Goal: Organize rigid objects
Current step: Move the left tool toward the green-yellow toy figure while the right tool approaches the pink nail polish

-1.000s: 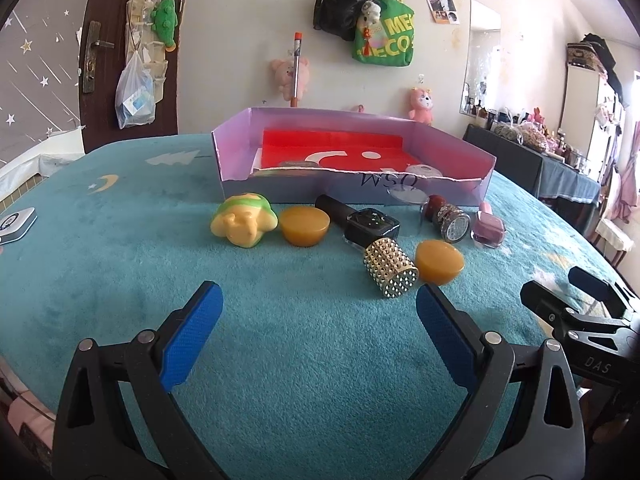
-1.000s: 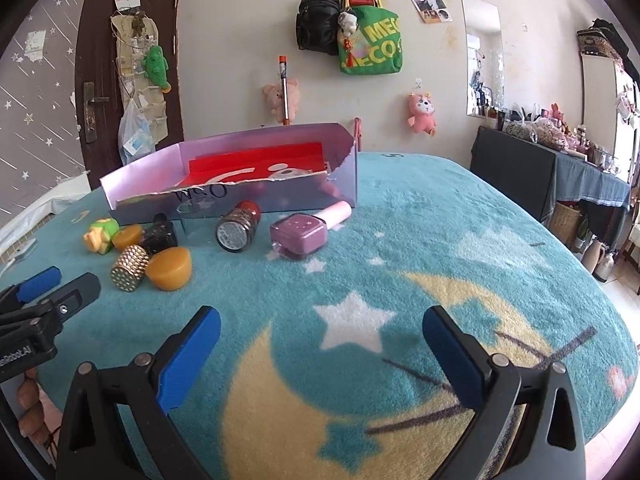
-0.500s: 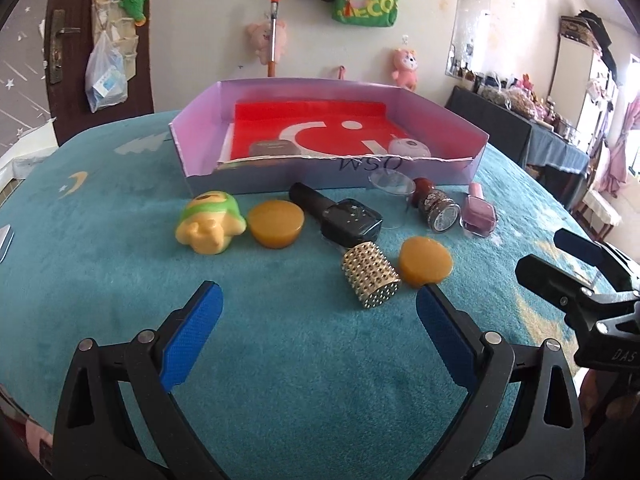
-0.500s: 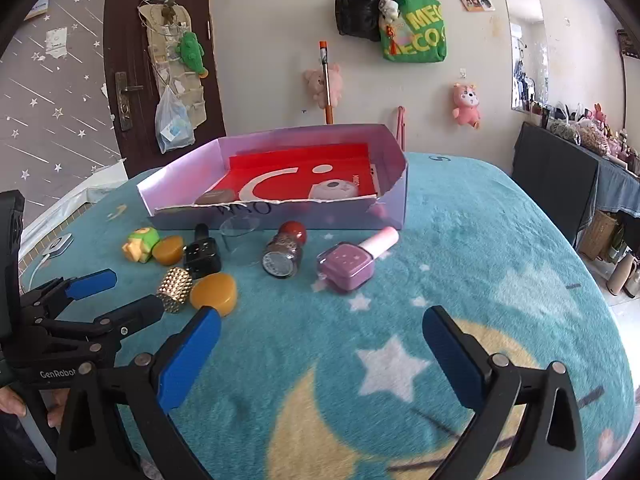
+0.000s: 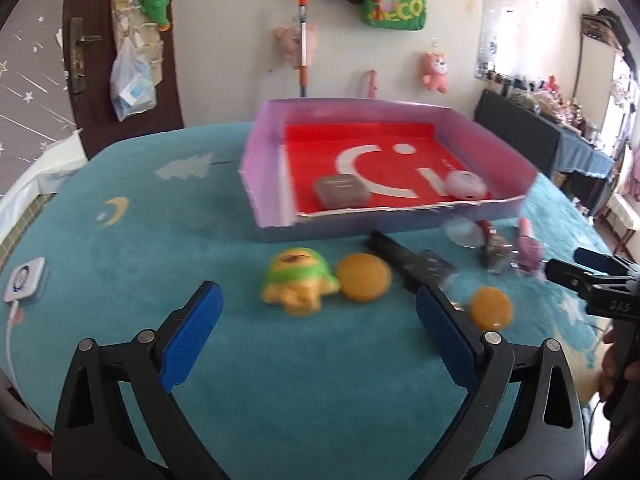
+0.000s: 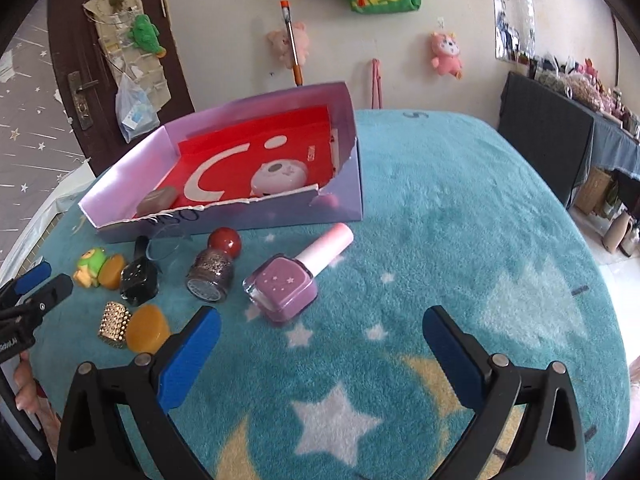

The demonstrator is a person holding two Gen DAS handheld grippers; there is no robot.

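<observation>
Your left view was smeared with motion blur, so the toy [image 5: 298,282] and the black bottle [image 5: 412,260] in front of the box [image 5: 264,176] were hard to make out, and your left gripper's [image 5: 316,338] right finger [image 5: 444,336] hid most of the studded cap [image 6: 115,324]. The glitter bottle [image 5: 494,250] and purple polish [image 5: 528,248], near the box's right front corner, were only streaks there. In your right view they were sharp: the polish [image 6: 286,286] lay on its side in front of the box [image 6: 344,200], the glitter bottle [image 6: 212,274] just left of it. A grey case [image 5: 342,194] and a pink compact [image 5: 466,185] lay inside the box.

Both tools stood wide apart and empty. Your right gripper [image 6: 320,346] hovered over the blanket [image 6: 460,240], in front of the polish.

Against half a second ago, your left gripper had come closer to the row in front of the box, with the toy and orange puck [image 5: 363,277] now between its fingers' line. Your right one had closed in on the polish.
</observation>
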